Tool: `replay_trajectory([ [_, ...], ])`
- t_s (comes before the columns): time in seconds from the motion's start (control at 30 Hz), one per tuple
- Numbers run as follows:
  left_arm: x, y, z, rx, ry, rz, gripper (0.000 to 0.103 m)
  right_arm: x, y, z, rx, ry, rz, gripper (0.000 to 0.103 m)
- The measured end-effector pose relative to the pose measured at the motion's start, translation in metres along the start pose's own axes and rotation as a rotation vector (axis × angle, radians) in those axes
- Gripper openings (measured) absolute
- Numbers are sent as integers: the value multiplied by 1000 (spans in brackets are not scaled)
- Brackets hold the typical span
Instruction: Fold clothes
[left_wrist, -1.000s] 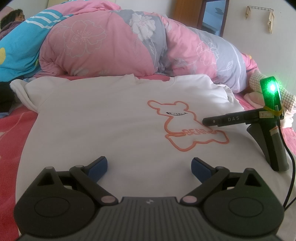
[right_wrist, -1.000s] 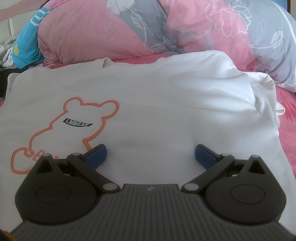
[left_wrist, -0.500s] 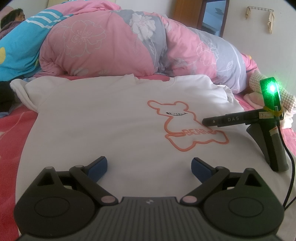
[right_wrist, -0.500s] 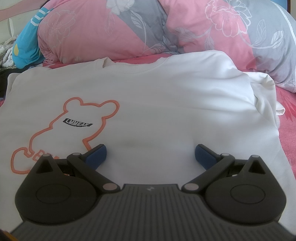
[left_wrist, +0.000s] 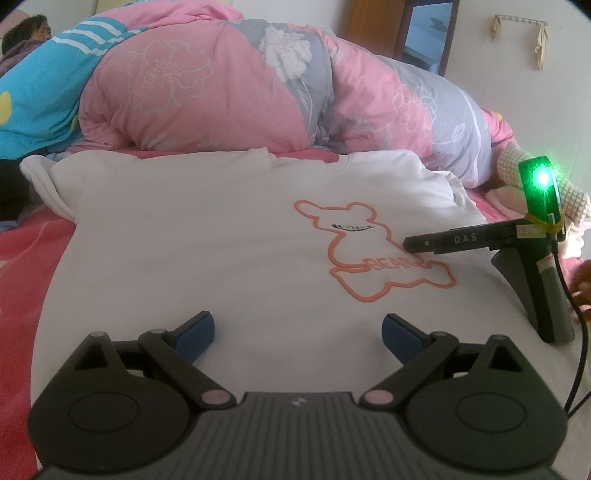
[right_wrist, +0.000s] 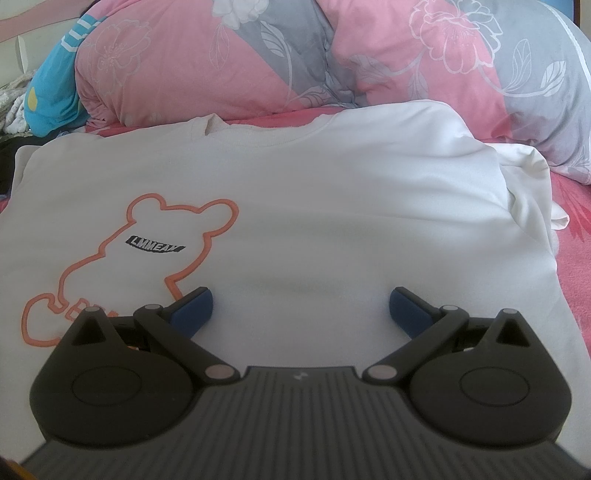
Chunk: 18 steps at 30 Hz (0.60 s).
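Left wrist view: the left gripper (left_wrist: 298, 334) is spread wide with nothing between its blue pads (left_wrist: 195, 332), low over the lower part of the white T-shirt (left_wrist: 192, 251). The shirt lies flat, front up, on the red bedsheet (left_wrist: 22, 266), its orange bear outline (left_wrist: 373, 258) ahead and to the right. The right gripper (right_wrist: 300, 308), also gaping and empty, sits over the shirt beside that print. A rolled pink-and-grey quilt (left_wrist: 221, 92) lies beyond the collar.
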<state>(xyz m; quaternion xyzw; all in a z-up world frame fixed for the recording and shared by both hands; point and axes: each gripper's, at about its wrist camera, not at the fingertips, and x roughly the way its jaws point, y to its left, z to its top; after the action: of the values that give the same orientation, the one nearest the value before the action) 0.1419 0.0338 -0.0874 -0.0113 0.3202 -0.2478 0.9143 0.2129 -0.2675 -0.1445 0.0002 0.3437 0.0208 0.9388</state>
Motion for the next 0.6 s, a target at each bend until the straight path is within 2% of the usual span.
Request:
replay_trajectory([
  [0.3, -3, -2, 11, 3, 24, 25, 99, 0, 0, 0, 0, -1, 1, 102],
  [0.43, -2, 2, 34, -10, 3, 18, 99, 0, 1, -1, -1, -1, -1, 102],
  [0.6, 25, 12, 70, -23, -35, 36, 99, 0, 1, -1, -1, -1, 0, 102],
])
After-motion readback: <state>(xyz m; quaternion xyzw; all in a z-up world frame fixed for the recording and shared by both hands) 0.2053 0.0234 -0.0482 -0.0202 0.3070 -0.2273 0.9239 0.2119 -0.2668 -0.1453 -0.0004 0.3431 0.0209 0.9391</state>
